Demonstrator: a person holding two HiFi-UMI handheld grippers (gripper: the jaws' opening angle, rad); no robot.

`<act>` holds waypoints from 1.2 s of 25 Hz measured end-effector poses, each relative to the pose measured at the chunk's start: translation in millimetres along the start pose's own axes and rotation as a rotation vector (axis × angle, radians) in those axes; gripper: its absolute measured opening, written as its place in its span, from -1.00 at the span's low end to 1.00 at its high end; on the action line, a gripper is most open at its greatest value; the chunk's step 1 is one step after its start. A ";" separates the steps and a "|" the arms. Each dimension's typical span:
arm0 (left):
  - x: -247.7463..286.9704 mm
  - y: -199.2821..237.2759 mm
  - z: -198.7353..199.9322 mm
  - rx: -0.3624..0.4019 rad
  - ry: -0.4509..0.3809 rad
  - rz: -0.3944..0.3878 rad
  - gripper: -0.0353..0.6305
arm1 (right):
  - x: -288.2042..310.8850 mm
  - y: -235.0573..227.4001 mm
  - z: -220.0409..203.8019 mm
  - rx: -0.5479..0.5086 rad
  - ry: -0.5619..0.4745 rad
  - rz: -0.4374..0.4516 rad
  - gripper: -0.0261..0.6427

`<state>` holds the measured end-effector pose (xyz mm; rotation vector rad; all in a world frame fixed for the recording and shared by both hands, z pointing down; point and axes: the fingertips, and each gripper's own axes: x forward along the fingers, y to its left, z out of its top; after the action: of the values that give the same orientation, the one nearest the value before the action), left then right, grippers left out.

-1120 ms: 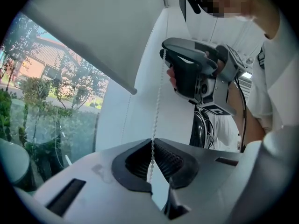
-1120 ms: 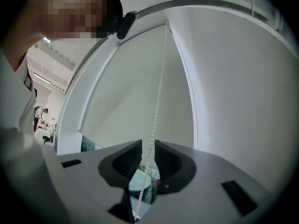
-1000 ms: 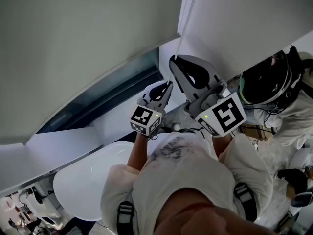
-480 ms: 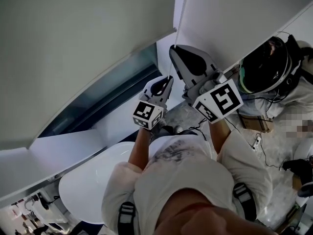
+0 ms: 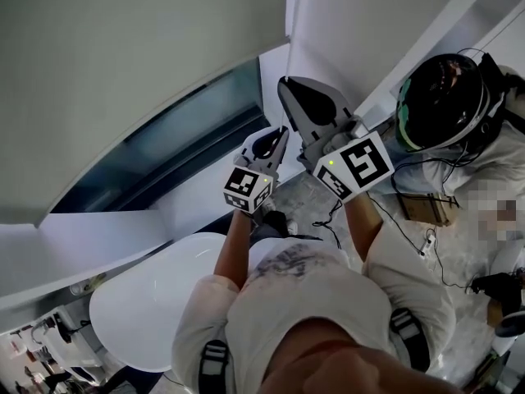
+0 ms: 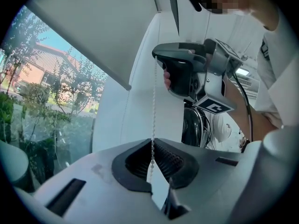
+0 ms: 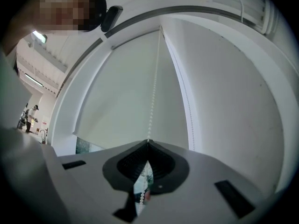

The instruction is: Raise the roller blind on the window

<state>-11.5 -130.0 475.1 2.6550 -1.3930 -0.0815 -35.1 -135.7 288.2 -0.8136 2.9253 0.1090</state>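
Together, the left gripper (image 6: 153, 146) and the right gripper (image 7: 148, 143) above it each pinch the bead chain (image 6: 153, 101). It hangs beside the blind (image 5: 123, 72), which covers the window's (image 5: 164, 150) upper part.

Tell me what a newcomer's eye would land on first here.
Both tongs are pinched shut on one thin bead chain that hangs by the window: the left tongs low on it, the right tongs higher up. At the head view's upper left, the pale roller blind covers most of the window, leaving a strip of glass bare below its lower edge.
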 end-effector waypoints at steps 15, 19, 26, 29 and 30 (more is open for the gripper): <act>-3.9 7.6 -56.5 -0.007 0.041 0.032 -0.85 | -6.6 5.4 -54.3 -0.008 0.053 -0.020 -0.74; -4.0 8.5 -74.4 -0.021 0.071 0.029 -0.85 | -8.4 8.1 -71.3 -0.007 0.073 -0.027 -0.74; -5.2 11.3 -102.4 -0.056 0.100 0.023 -0.85 | -13.5 7.9 -98.1 0.007 0.104 -0.049 -0.74; -4.8 10.3 -117.0 -0.065 0.127 0.018 -0.85 | -16.5 9.6 -111.4 0.006 0.123 -0.054 -0.74; -5.2 10.0 -122.6 -0.070 0.136 0.018 -0.85 | -17.7 10.2 -116.5 0.006 0.130 -0.055 -0.74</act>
<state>-8.6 -119.0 597.7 2.5390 -1.3452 0.0506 -34.6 -129.2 406.3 -0.9330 3.0182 0.0440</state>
